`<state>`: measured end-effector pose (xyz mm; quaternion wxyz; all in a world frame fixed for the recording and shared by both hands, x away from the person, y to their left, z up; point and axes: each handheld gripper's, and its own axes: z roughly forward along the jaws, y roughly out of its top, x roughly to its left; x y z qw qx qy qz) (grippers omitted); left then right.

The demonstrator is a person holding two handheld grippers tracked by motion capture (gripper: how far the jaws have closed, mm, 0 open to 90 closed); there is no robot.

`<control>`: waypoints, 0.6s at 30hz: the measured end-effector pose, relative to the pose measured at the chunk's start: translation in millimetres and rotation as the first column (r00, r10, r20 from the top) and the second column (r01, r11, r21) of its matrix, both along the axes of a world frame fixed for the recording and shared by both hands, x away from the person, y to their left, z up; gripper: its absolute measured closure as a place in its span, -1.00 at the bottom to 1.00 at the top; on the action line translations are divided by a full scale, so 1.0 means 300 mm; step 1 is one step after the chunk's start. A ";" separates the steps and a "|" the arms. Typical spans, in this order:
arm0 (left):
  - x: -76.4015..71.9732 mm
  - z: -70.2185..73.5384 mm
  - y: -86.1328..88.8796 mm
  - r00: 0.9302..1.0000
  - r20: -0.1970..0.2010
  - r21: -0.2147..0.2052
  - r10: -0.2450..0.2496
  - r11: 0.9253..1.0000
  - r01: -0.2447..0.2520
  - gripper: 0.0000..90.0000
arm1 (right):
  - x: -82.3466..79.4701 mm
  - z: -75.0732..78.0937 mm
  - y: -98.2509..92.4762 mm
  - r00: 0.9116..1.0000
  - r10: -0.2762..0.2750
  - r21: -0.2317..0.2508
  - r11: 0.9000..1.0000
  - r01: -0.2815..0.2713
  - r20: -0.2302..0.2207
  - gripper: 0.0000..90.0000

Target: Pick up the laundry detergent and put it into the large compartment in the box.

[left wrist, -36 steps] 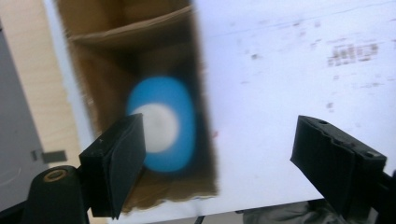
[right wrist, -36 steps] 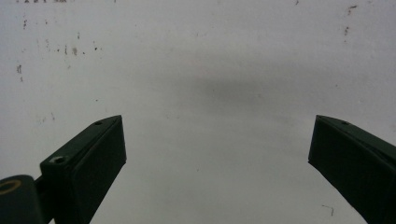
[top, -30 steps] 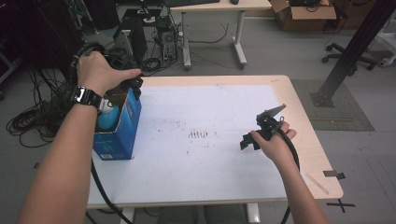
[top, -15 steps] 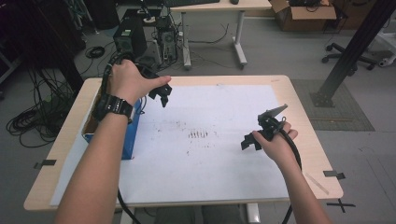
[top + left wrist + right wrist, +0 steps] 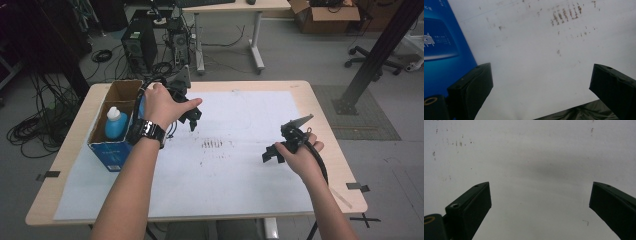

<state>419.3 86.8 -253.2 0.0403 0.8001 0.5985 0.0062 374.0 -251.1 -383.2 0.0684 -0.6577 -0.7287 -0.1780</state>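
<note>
A blue carton (image 5: 114, 131) stands open near the worktop's (image 5: 310, 95) left edge, on a white paper sheet (image 5: 240, 170), with a blue bottle (image 5: 115, 123) upright inside it. Just right of the carton, the left gripper (image 5: 192, 117) hovers over the sheet, its fingers (image 5: 471, 85) spread wide and empty. Well to the right of the carton, past some brown smudges (image 5: 214, 144), the right gripper (image 5: 272, 152) hangs with fingers (image 5: 471, 202) likewise spread, holding nothing.

Lab or workshop, computer towers (image 5: 136, 44), floor cables (image 5: 30, 131), cardboard box (image 5: 327, 10)
</note>
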 end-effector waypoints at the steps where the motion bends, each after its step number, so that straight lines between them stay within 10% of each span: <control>1: 0.000 -0.004 -0.002 1.000 0.001 -0.002 0.000 1.000 0.000 -0.89 | 0.000 0.000 0.000 1.000 0.000 0.000 1.000 0.000 0.000 -0.91; 18: -0.004 -0.016 -0.008 1.000 0.002 -0.005 -0.001 1.000 0.001 -0.89 | -0.011 -0.003 -0.007 1.000 0.000 0.000 1.000 0.000 0.002 -0.91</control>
